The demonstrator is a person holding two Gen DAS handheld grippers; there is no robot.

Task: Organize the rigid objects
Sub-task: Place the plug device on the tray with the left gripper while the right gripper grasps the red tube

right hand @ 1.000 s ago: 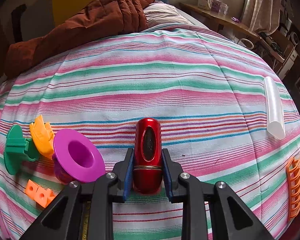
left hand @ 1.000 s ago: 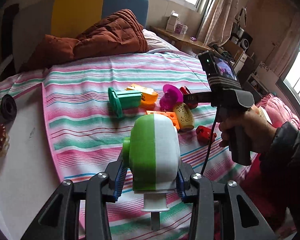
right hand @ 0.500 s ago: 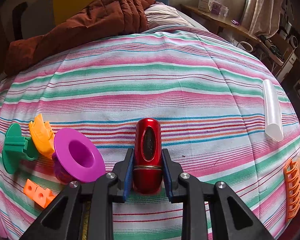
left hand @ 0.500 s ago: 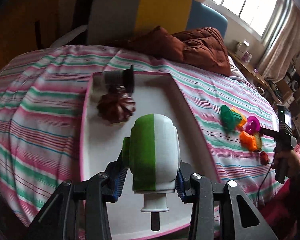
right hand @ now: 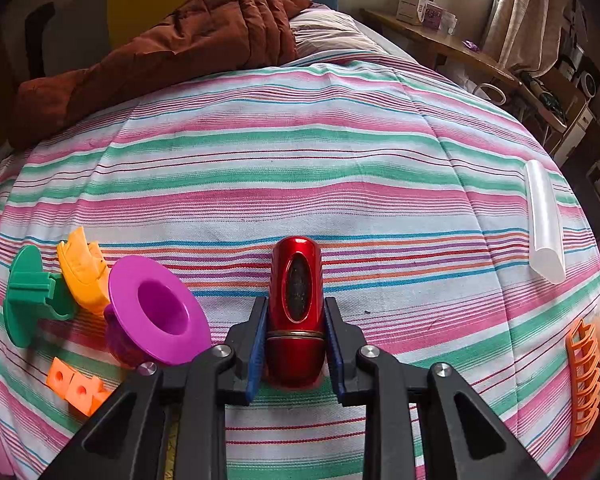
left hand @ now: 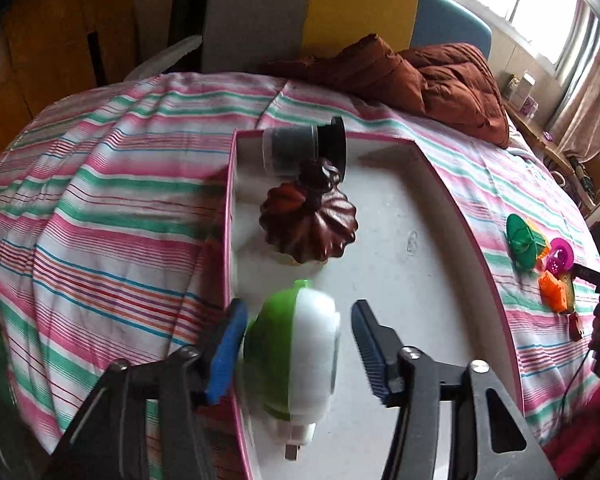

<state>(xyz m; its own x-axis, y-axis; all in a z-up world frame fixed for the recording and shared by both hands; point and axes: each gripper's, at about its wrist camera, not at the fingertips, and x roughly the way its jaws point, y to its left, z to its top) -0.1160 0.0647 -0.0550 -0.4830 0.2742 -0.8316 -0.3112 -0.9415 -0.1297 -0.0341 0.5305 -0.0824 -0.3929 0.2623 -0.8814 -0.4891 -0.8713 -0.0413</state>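
My left gripper hangs over the near left corner of the white, pink-rimmed tray, and its jaws are opening. Between them lies a green-and-white plug-in device, tilted; the right pad stands clear of it. Farther back in the tray are a brown pumpkin-shaped jar and a dark cylinder. My right gripper is shut on a red metallic cylinder, low over the striped bedspread.
Beside the right gripper lie a magenta funnel-shaped piece, a green spool, a yellow-orange piece and an orange block. A clear tube and an orange clip lie at the right. A brown quilt is at the headboard.
The left gripper swung from above the toys on the bed to over the tray. Its jaws then widened and the green-and-white device tipped over. The right gripper kept still.
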